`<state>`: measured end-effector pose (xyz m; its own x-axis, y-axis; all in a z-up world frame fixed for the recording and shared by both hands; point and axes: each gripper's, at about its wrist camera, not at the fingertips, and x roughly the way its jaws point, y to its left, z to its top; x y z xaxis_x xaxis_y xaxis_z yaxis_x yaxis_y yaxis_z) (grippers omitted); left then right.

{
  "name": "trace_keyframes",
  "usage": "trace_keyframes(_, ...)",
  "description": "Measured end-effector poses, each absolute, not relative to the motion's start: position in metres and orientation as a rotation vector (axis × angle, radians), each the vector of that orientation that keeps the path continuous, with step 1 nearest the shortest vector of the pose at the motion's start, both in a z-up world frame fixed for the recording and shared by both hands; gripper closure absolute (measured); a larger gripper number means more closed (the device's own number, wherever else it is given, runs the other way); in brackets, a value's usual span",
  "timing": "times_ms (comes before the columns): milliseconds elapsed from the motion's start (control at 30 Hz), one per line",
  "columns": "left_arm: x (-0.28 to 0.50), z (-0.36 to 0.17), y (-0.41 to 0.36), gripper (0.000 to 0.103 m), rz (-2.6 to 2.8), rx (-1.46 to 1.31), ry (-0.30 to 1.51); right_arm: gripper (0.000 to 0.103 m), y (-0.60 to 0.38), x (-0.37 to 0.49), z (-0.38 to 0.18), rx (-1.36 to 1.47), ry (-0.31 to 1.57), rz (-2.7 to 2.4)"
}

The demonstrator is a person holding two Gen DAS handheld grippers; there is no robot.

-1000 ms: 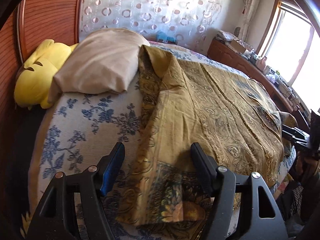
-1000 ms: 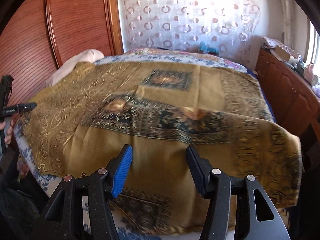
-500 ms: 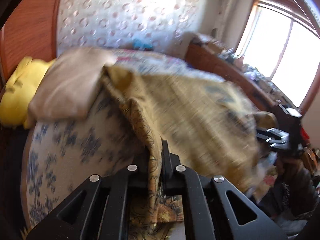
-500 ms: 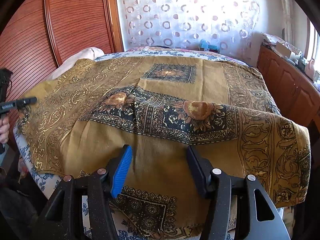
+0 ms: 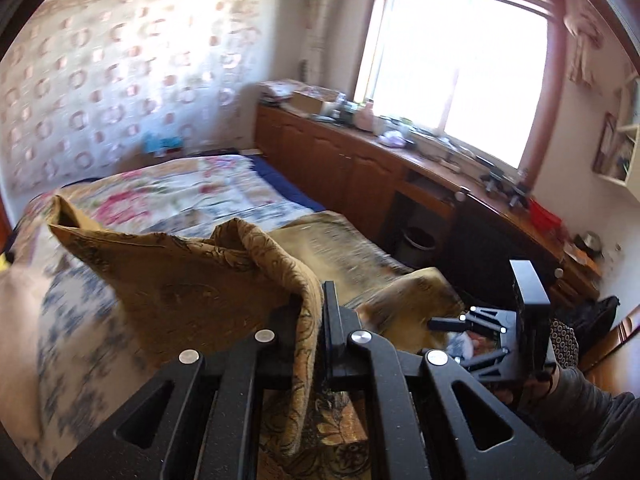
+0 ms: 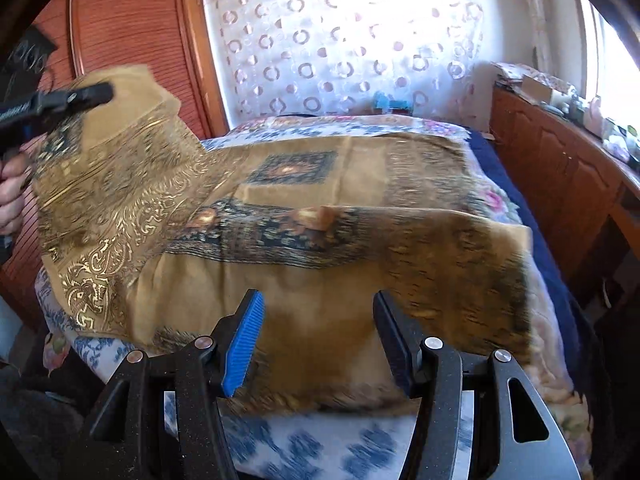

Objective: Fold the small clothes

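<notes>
Nearest the left wrist camera, the left gripper (image 5: 318,320) has its 2 jaws clenched on an edge of the gold patterned cloth (image 6: 320,240), which rises in a ridge between the pads and hangs down on both sides. The pinch sits at the cloth's border, probably so the whole side can be carried over as 1 flap for the fold. In the right wrist view that same gripper (image 6: 72,98) holds the cloth's left side raised above the bed (image 6: 320,436), with a hand (image 6: 10,196) below it.

The right gripper (image 6: 316,336) stands released, jaws apart, just over the near hem of the cloth and grasping nothing (it looks ready to pin or take that hem, but has not yet done so).

Beyond, the rest of the cloth lies spread across the floral bedcover, sagging over the near right corner. Farther back stand the wooden cabinet (image 5: 340,168) along the window (image 5: 460,60) and the patterned curtain (image 6: 340,48) at the head wall.

The fold seems barely begun.
</notes>
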<state>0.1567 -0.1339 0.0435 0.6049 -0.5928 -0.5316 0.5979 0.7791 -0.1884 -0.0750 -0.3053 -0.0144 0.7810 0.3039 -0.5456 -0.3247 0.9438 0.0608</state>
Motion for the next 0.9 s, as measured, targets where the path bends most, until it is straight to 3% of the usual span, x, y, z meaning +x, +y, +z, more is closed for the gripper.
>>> trace_keyframes(500, 0.194, 0.055, -0.28, 0.095, -0.828, 0.146, 0.648, 0.044, -0.36, -0.109, -0.016, 0.064, 0.542, 0.278)
trace_keyframes(667, 0.206, 0.03, -0.319, 0.093, -0.852, 0.251, 0.751, 0.044, -0.371, -0.12, -0.019, 0.086, 0.538, 0.26)
trace_keyframes(767, 0.203, 0.02, -0.316, 0.075, -0.866, 0.245, 0.772, 0.044, -0.377, -0.123, -0.022, 0.095, 0.541, 0.248)
trace_keyframes(800, 0.203, 0.021, -0.318, 0.061, -0.866, 0.241, 0.767, 0.044, -0.379, -0.124, -0.022, 0.099, 0.542, 0.244)
trace_keyframes(867, 0.2, 0.024, -0.311, 0.049, -0.863, 0.232, 0.756, 0.044, -0.38, -0.124, -0.022, 0.108, 0.544, 0.239)
trace_keyframes(900, 0.199, 0.026, -0.305, 0.034, -0.85, 0.23, 0.757, 0.044, -0.38, -0.124, -0.022, 0.113, 0.544, 0.238)
